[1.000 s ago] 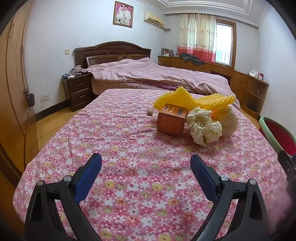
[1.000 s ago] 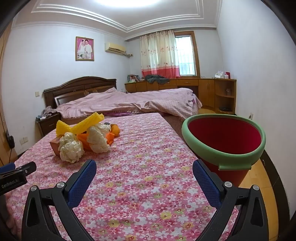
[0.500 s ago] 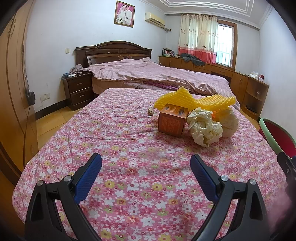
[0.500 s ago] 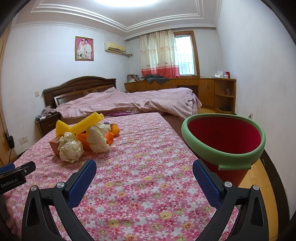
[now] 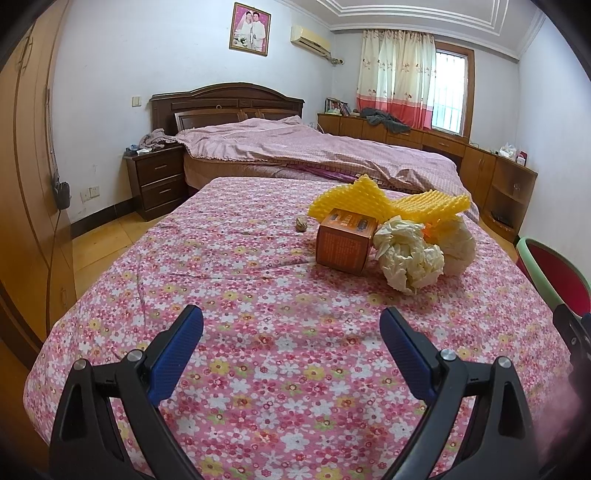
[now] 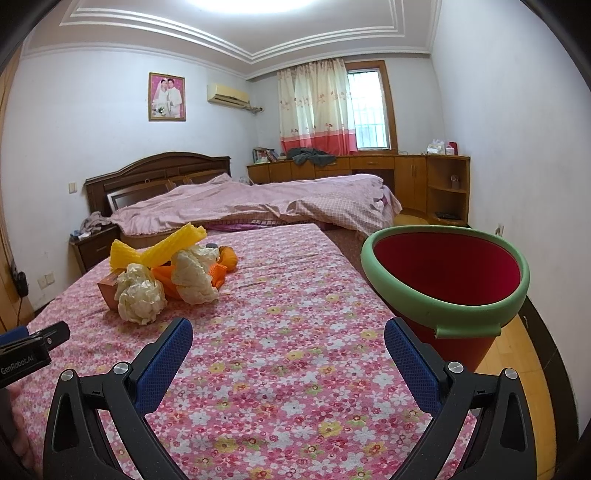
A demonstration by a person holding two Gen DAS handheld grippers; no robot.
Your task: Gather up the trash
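Left wrist view: the trash lies in one heap on the far right part of the floral-covered table (image 5: 229, 295), made up of one orange carton (image 5: 345, 242) standing upright, two crumpled cream paper wads (image 5: 408, 258) touching it and each other, and yellow ridged foam sheets (image 5: 391, 203) lying across the top. One small brown scrap (image 5: 301, 223) sits apart, just left of the carton. The right wrist view adds orange netting (image 6: 218, 271) tucked under the wads. The left tool (image 5: 291, 332) hovers over bare cloth near the heap, its blue-padded fingers (image 5: 177, 350) wide apart and holding nothing. The right tool (image 6: 288, 343) likewise stands spread and unloaded above the cloth. One red bin with a green rim (image 6: 443, 310) stands tilted at the right edge of the table, just beside the right tool, mouth facing the camera, interior showing no contents. Nothing lies between either tool and the heap. Behind the table: one bed (image 5: 314, 155) with a pink quilt, one nightstand (image 5: 155, 184), one framed portrait (image 5: 249, 28), one air conditioner (image 5: 310, 37), one curtained window (image 5: 448, 92)
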